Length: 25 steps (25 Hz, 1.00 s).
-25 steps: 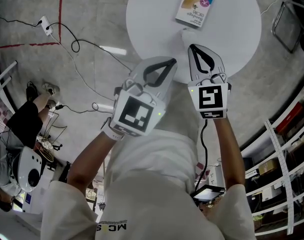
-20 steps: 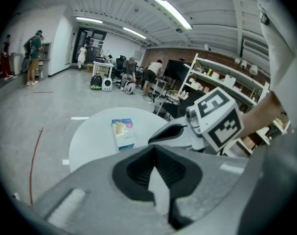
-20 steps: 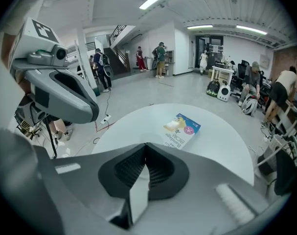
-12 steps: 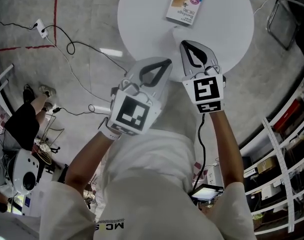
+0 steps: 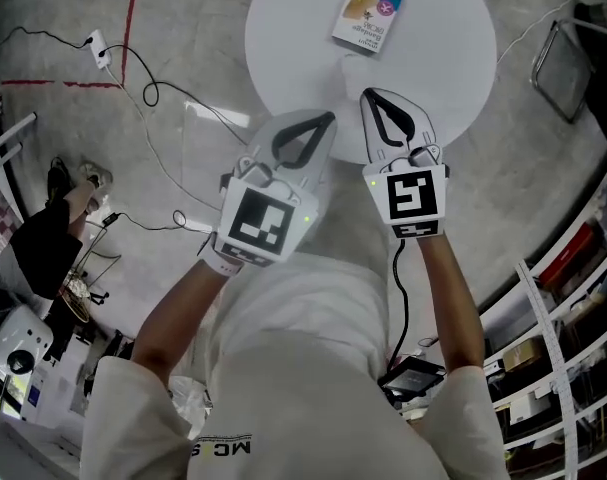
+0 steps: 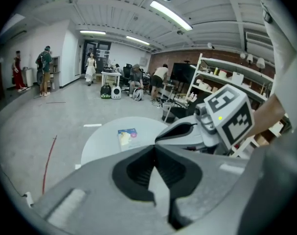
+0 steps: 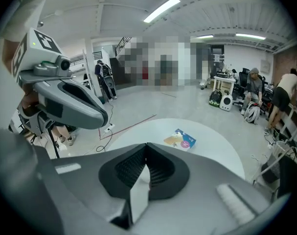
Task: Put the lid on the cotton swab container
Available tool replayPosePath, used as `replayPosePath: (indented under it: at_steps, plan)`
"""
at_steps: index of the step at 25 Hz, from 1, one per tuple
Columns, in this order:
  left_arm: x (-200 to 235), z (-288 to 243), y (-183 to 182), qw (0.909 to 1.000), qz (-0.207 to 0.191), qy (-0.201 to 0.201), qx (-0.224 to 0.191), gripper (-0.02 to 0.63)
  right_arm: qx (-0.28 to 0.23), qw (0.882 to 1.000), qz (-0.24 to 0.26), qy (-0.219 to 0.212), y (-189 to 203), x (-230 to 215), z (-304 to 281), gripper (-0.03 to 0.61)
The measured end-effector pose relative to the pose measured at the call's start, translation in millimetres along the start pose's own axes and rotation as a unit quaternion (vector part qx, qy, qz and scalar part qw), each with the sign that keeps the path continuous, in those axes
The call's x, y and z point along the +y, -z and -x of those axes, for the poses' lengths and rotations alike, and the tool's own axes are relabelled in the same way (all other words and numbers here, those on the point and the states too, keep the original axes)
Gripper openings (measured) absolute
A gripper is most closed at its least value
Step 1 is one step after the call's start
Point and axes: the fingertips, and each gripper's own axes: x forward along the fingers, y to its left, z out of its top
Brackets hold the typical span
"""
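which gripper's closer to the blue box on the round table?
Right. The right gripper points at the blue box from a short gap away. The left gripper sits farther back and to the left, at the table's near edge.

The container [image 5: 368, 14] is a flat rectangular pack, printed blue and yellow with a round pink mark. It lies flat and slightly askew on the round white surface [image 5: 453, 58], near the far edge. Whether it is closed cannot be told.
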Motion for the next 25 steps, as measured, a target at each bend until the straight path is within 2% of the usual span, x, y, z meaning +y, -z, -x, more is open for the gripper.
replayPosePath:
  at_steps: [13, 21, 25]
  plan:
    - [-69.7, 67.4, -69.2, 0.9962, 0.004, -0.062, -0.061, 0.000, -0.070, 0.997, 0.036, -0.006, -55.2, 10.1, 135.0, -0.008]
    - [-125.1, 119.5, -107.0, 0.9919, -0.028, -0.072, -0.102, 0.000, -0.147, 0.987, 0.066, 0.012, -91.0, 30.4, 223.8, -0.008]
    - [-147.8, 142.2, -123.9, 0.9888, -0.037, -0.080, -0.120, 0.000, -0.181, 0.981, 0.064, 0.021, -102.1, 39.2, 266.5, -0.008]
